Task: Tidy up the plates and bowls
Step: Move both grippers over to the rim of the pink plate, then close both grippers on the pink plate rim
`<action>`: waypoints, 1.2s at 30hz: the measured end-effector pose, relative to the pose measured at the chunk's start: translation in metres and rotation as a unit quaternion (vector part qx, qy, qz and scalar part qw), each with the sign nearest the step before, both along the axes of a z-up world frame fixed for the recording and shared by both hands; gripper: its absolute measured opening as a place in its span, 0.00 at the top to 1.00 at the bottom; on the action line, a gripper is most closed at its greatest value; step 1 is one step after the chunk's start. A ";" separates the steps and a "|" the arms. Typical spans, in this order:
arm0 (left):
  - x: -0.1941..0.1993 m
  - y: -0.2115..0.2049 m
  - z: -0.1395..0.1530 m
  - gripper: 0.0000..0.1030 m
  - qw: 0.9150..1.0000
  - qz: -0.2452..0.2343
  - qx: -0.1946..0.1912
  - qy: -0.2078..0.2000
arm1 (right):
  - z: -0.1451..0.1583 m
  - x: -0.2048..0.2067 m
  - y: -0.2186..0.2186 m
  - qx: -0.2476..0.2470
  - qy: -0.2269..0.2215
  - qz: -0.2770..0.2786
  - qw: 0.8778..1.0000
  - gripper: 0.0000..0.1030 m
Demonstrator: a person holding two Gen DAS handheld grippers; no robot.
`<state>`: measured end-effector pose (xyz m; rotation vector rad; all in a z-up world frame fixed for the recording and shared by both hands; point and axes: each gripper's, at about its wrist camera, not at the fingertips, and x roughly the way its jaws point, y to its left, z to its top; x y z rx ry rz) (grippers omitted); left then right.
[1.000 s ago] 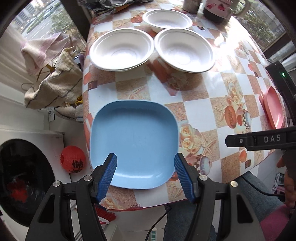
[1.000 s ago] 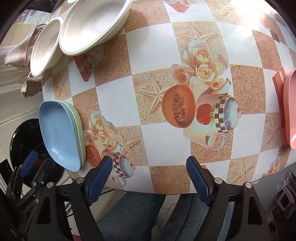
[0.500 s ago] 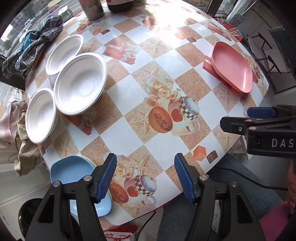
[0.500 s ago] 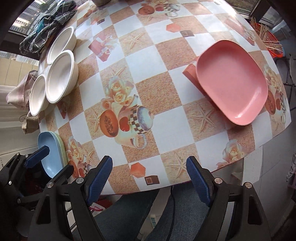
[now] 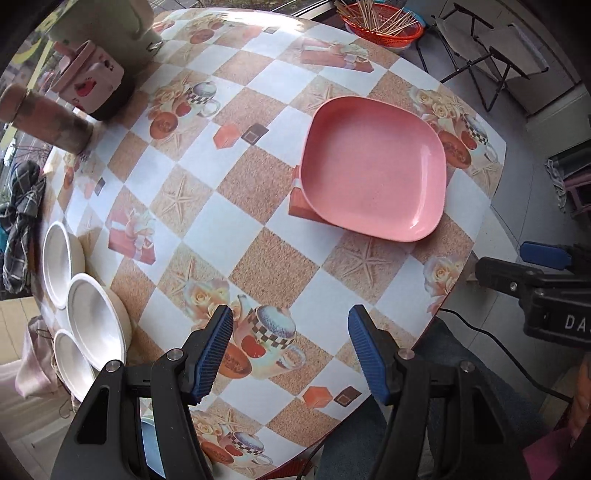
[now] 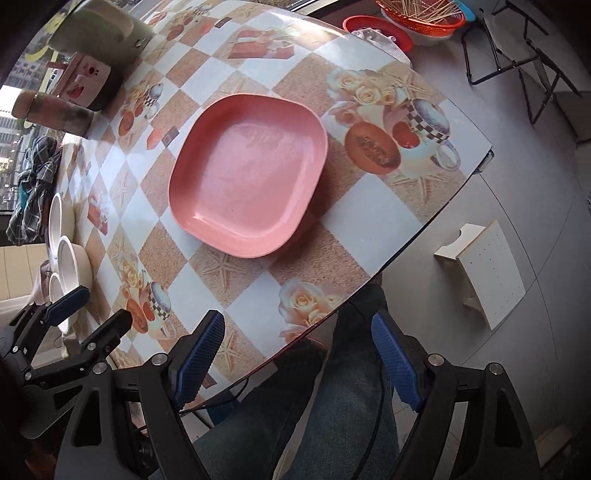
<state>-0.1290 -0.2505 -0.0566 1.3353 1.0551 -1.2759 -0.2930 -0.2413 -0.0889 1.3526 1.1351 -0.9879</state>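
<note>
1. Left gripper [image 5: 290, 349]: blue-padded jaws stand apart w/ nothing between them; it points down over the table's near edge.
2. Right gripper [image 6: 297, 363]: jaws spread wide, empty; it hangs past the table's near-right edge, above the person's jeans-clad legs [image 6: 332, 424].
3. Table [image 5: 236, 229]: checked cloth w/ prints of roses, cups & starfish.
4. Pink plate [image 5: 373, 168]: square w/ rounded corners, lies flat & empty near the table's right edge, well apart from both grippers. In the right wrist view it sits mid-table [image 6: 247, 173].
5. White bowls [image 5: 94, 325]: three round ones clustered at the table's left edge, touching or nearly so; the middle one overlaps its neighbours.
6. Blue plate [image 5: 149, 446]: only a sliver shows behind the left gripper's arm, at the near-left corner.
7. Far-left corner: pink lidded container [image 5: 90, 75], a brown cylinder [image 5: 44, 122] beside it, plaid cloth [image 5: 22, 218] at the left edge.
8. Off the table, far side: red basket of sticks [image 5: 380, 24].
</note>
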 end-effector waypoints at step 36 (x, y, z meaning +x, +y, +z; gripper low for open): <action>-0.030 -0.102 -0.053 0.33 0.998 -0.025 -0.022 -0.048 | -0.047 -0.041 -0.051 0.030 -0.002 -0.070 0.997 0.19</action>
